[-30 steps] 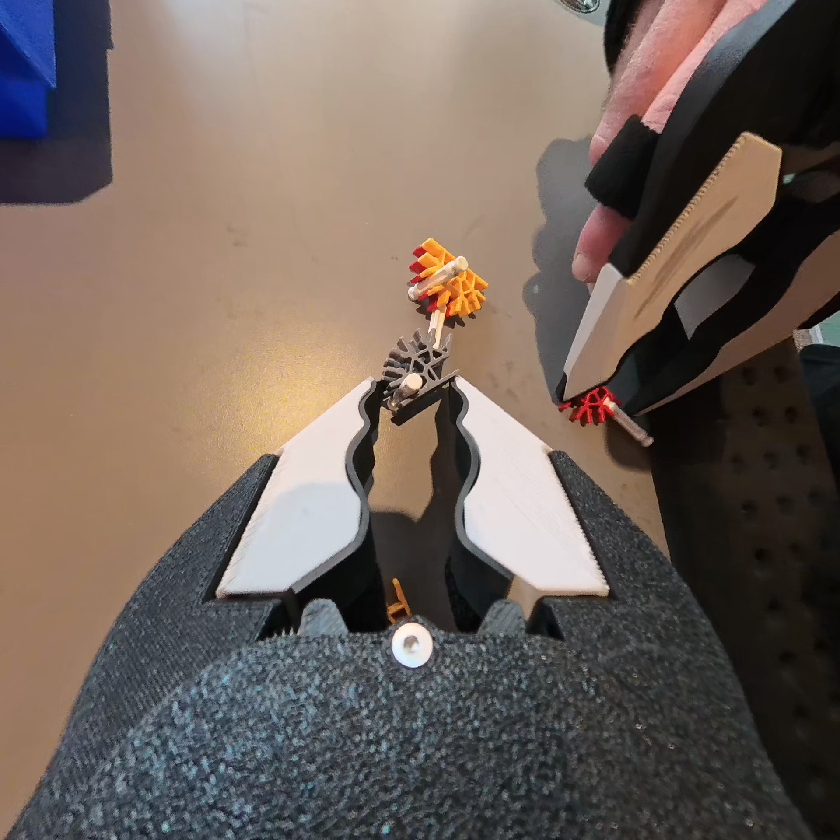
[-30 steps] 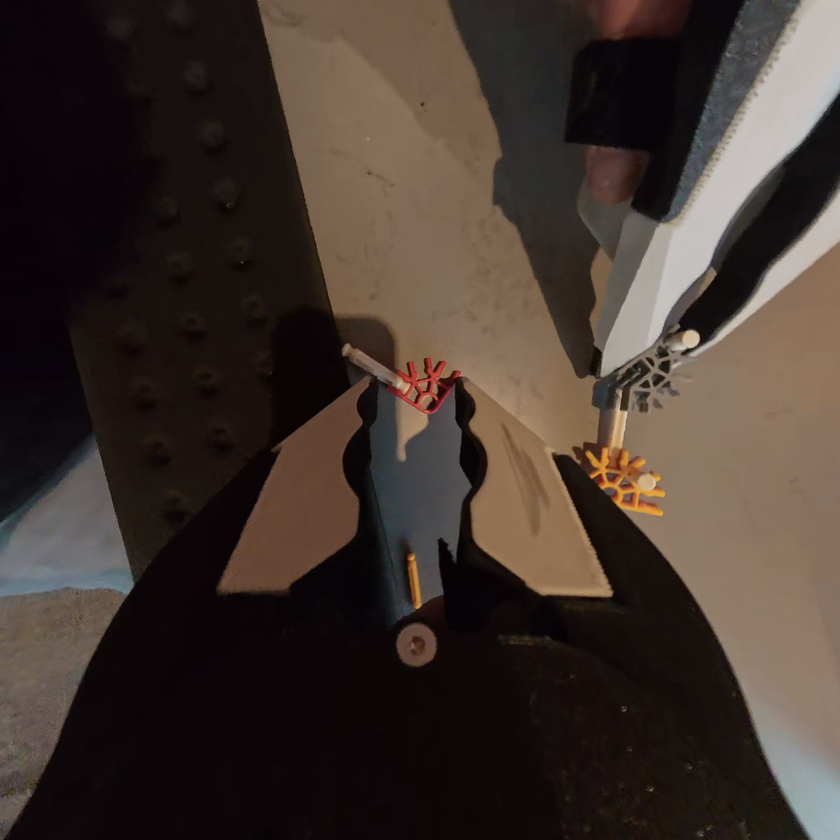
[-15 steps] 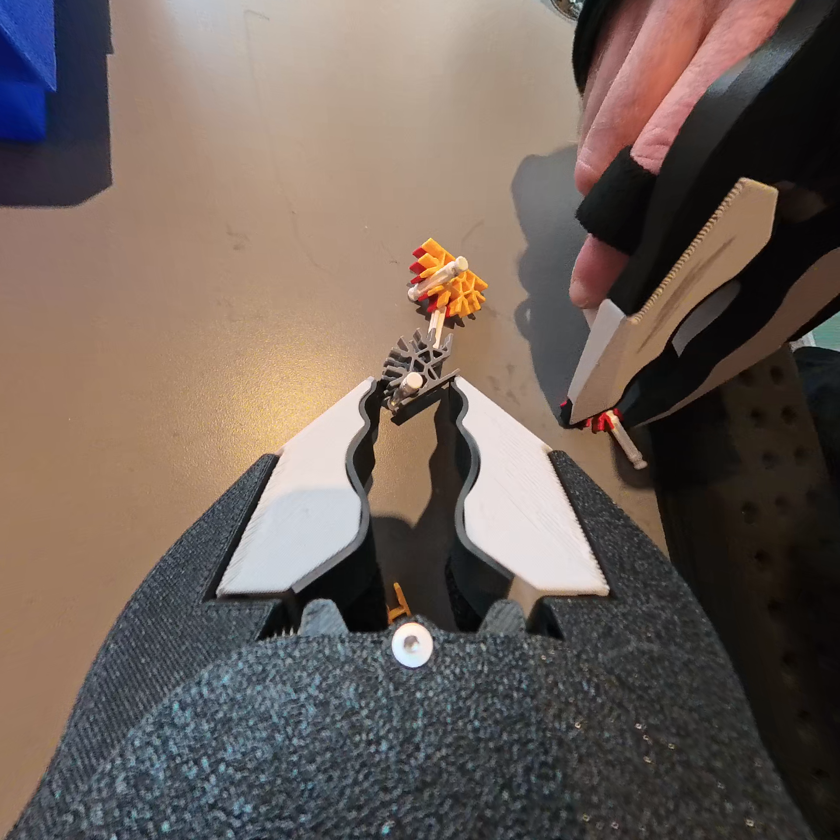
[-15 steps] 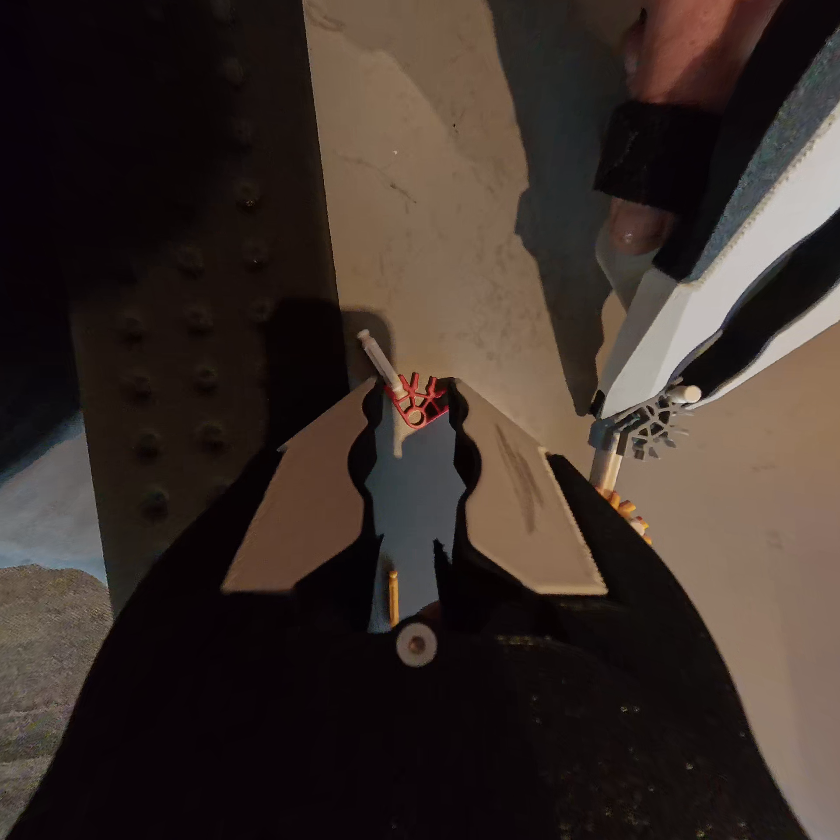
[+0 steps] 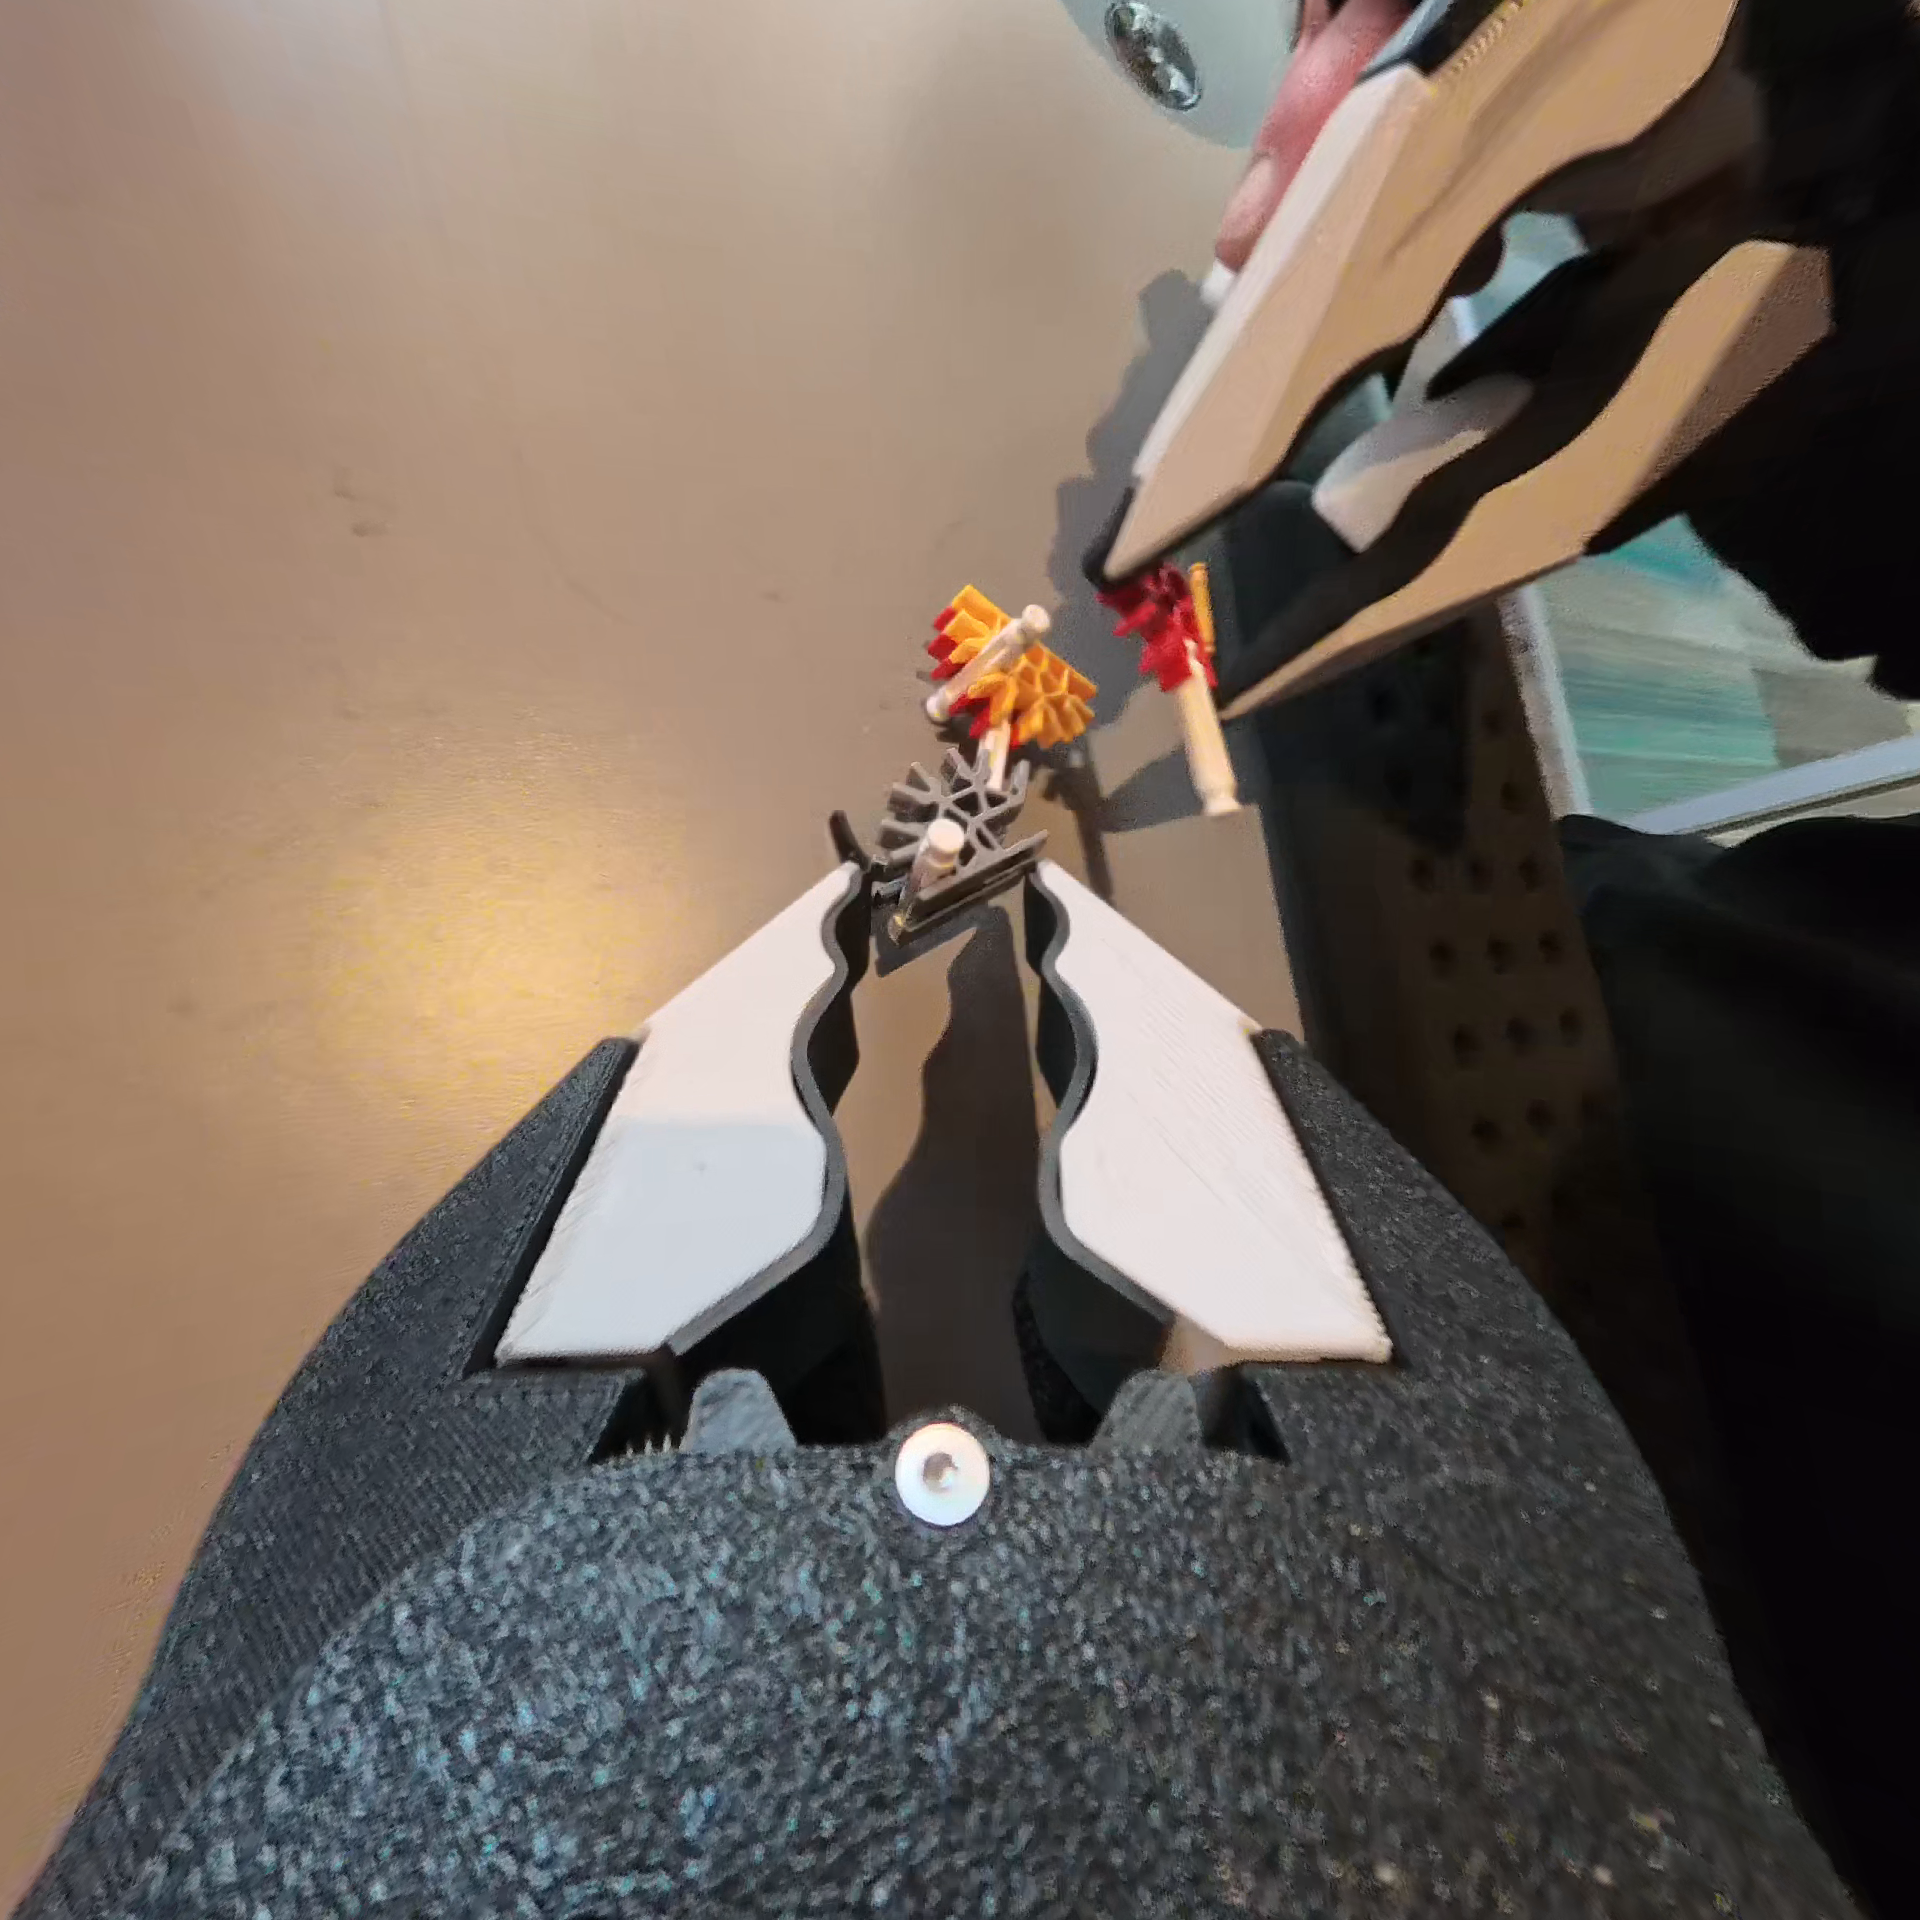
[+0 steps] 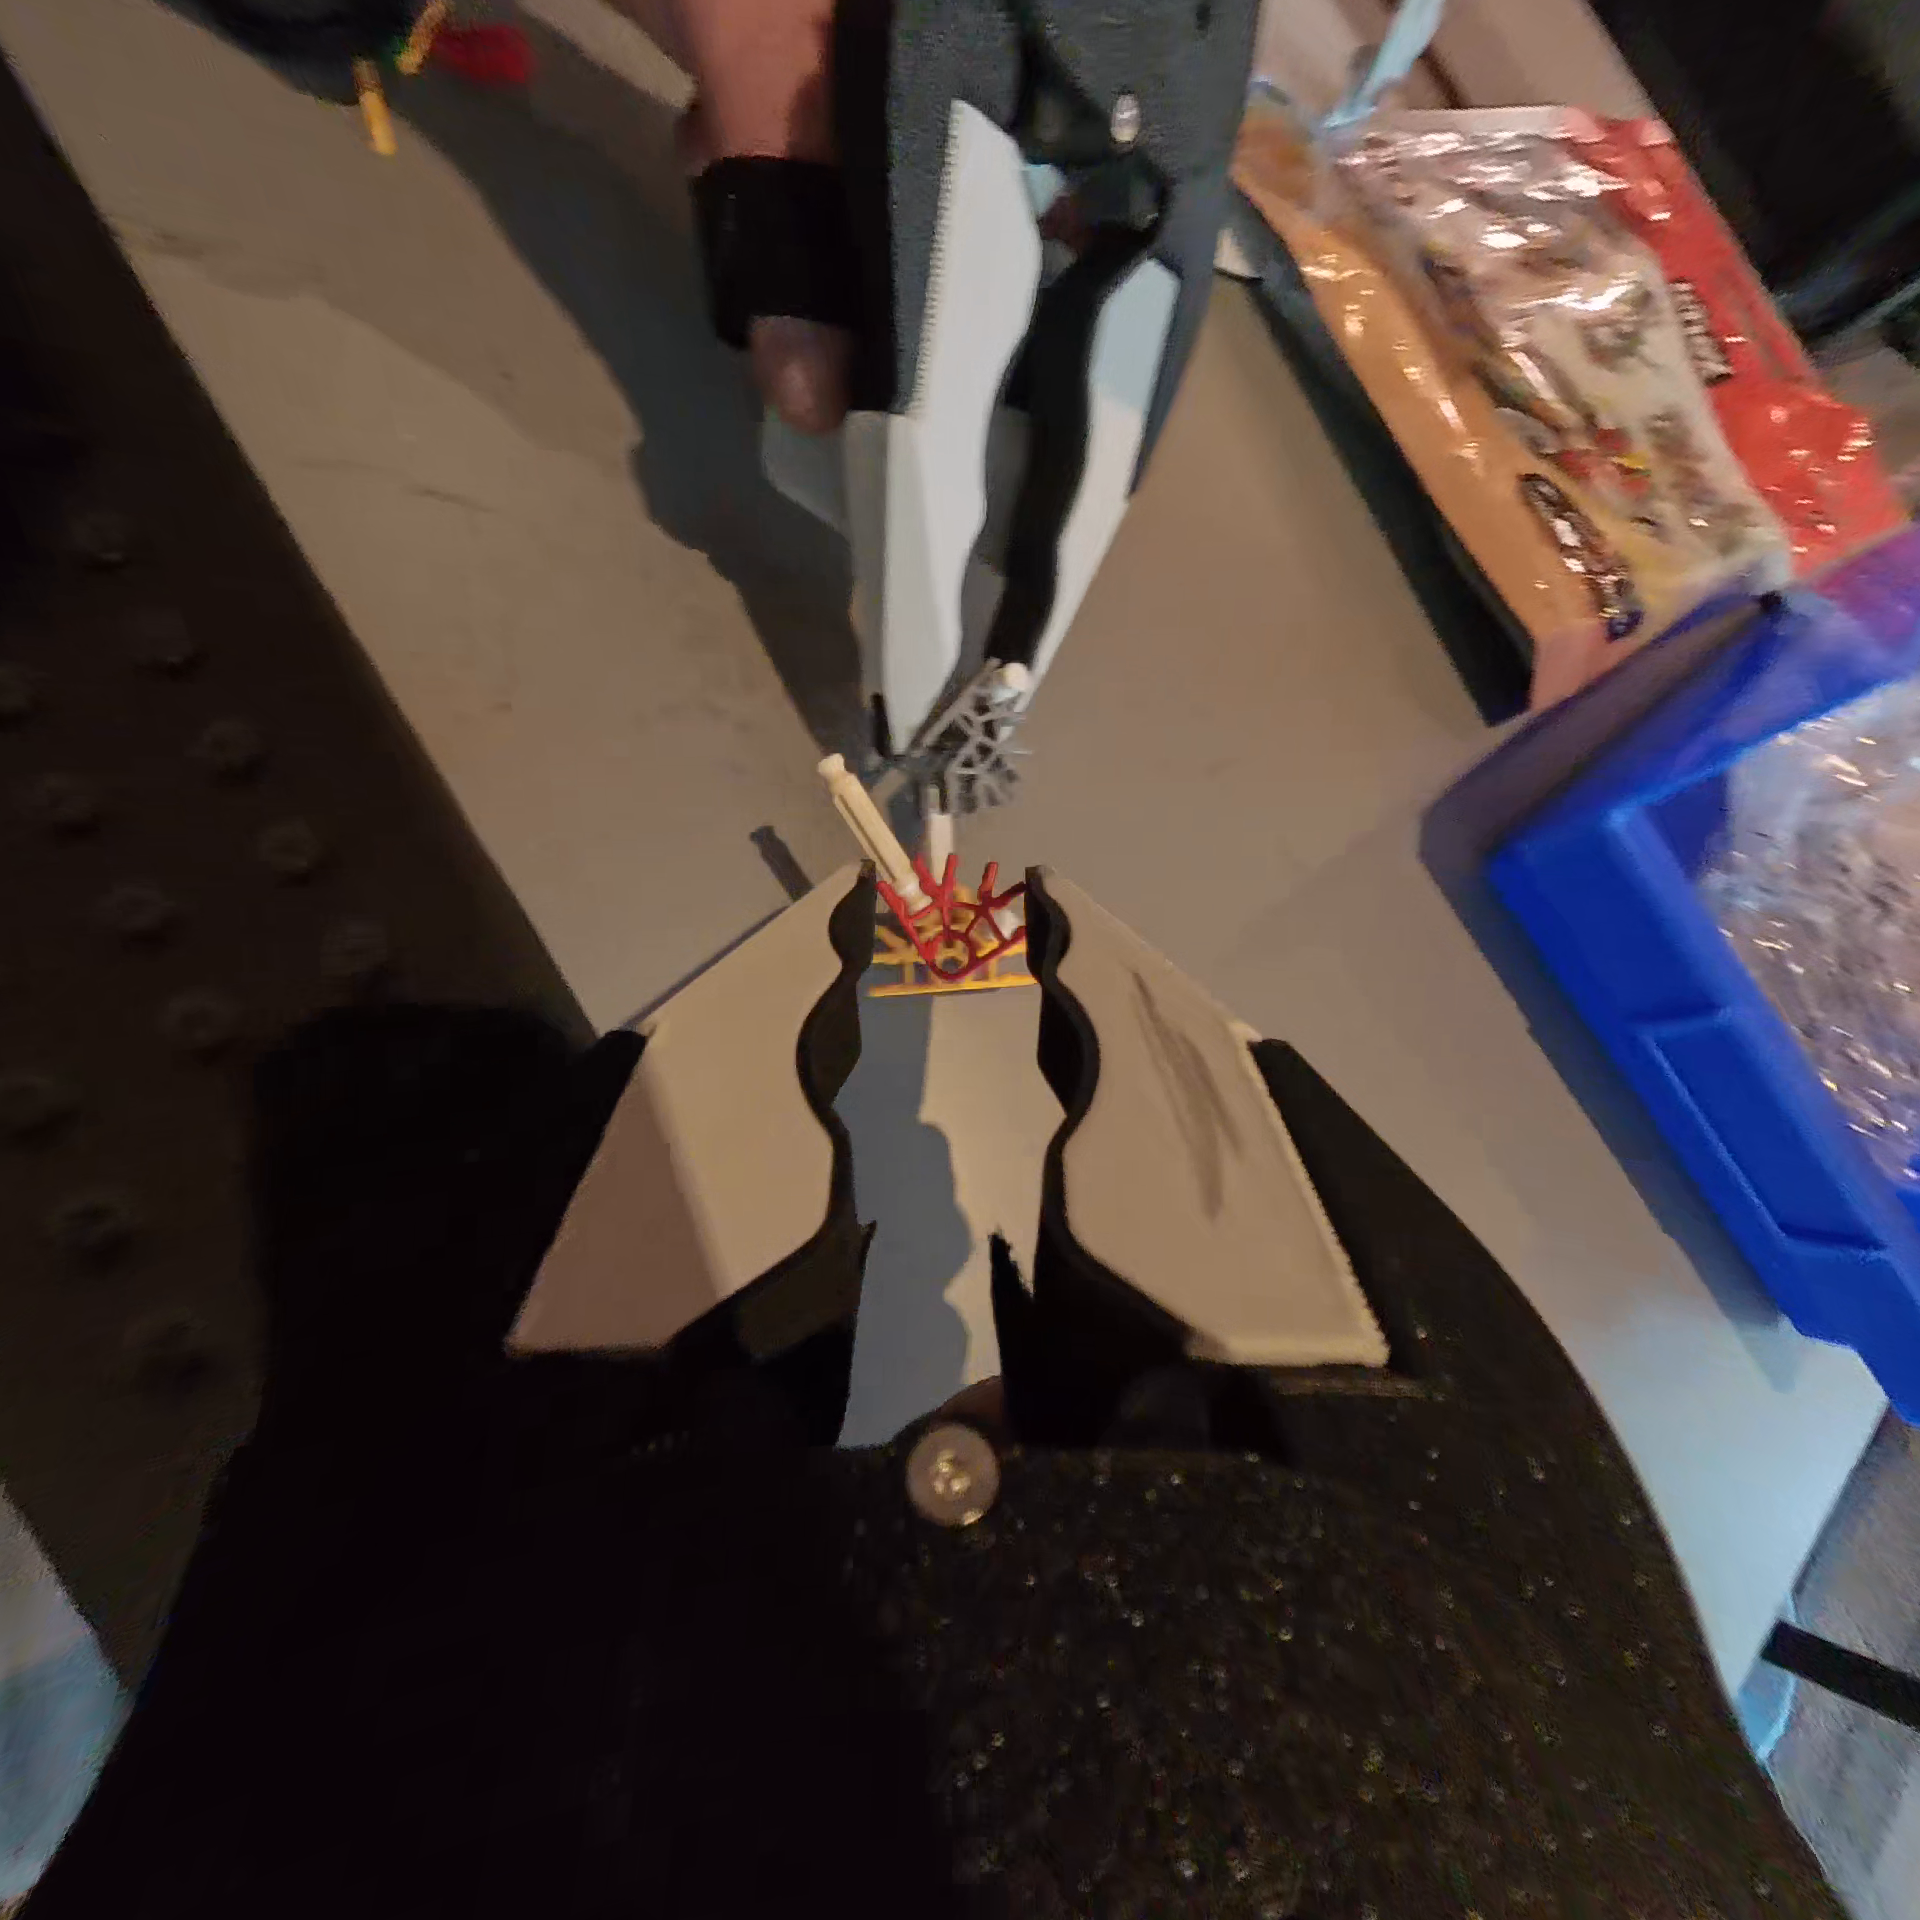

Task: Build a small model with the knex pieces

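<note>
My left gripper (image 5: 948,888) is shut on a grey snowflake connector (image 5: 954,798) with a short white rod stuck in it. A white rod joins it to an orange and red connector cluster (image 5: 1013,675) beyond, held above the tan table (image 5: 416,520). My right gripper (image 6: 948,912) is shut on a red fan-shaped connector (image 6: 951,914) with a white rod (image 6: 864,812) slanting up left. In the left wrist view the right gripper (image 5: 1164,634) holds that red connector (image 5: 1158,629) close to the right of the orange cluster. In the right wrist view the left gripper (image 6: 961,717) faces mine, tips nearly meeting.
A black studded mat (image 5: 1475,935) lies right of the table surface. A blue bin (image 6: 1714,935) with a clear bag and a plastic-wrapped toy packet (image 6: 1538,343) stand at the right. Loose small parts (image 6: 416,62) lie at the far left. A hand (image 6: 790,260) holds the left gripper. Spacing between my two grippers at the tips: around 5 centimetres.
The right gripper lifted the red connector with its rod off the mat edge and carried it up beside the orange cluster. The left gripper tilted and kept its hold on the grey connector.
</note>
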`<state>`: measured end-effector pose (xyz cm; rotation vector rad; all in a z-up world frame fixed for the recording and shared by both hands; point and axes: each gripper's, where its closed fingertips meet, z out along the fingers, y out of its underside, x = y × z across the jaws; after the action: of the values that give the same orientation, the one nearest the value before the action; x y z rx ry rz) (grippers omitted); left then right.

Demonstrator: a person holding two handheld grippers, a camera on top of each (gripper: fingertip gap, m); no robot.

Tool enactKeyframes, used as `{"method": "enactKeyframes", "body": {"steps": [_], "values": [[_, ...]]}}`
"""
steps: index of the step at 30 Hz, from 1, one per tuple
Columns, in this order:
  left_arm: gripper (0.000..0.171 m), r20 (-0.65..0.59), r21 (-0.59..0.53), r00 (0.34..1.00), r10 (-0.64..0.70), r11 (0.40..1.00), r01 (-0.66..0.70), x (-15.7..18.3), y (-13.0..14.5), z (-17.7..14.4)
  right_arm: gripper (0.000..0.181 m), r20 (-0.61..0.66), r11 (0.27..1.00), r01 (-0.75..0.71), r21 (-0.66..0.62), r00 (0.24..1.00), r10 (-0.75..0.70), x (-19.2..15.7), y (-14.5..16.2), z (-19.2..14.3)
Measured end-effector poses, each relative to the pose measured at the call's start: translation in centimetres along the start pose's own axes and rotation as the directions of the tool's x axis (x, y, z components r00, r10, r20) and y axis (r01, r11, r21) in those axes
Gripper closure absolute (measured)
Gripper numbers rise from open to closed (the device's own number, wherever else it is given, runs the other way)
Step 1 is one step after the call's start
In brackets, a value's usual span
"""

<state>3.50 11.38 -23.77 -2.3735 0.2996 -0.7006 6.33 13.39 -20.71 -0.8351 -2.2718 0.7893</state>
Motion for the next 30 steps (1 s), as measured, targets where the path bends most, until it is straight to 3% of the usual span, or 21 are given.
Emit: {"method": "enactKeyframes", "body": {"steps": [10,25,30], "values": [[0.144,-0.1,-0.013,0.989,-0.108,0.994,0.107,0.6,0.6,0.2,0.154,0.006,0.999,-0.027,-0.024,1.0,0.027,-0.1,0.9,1.0],[0.15,-0.1,-0.02,0.991,-0.091,0.996,0.089,0.6,0.8,0.3,0.154,-0.032,0.992,-0.115,0.059,0.993,0.117,1.5,0.8,0.9],[0.151,-0.102,-0.018,0.991,-0.089,0.996,0.088,0.5,0.8,0.3,0.154,0.012,0.985,-0.158,0.067,0.987,0.158,1.7,1.0,1.4]]}}
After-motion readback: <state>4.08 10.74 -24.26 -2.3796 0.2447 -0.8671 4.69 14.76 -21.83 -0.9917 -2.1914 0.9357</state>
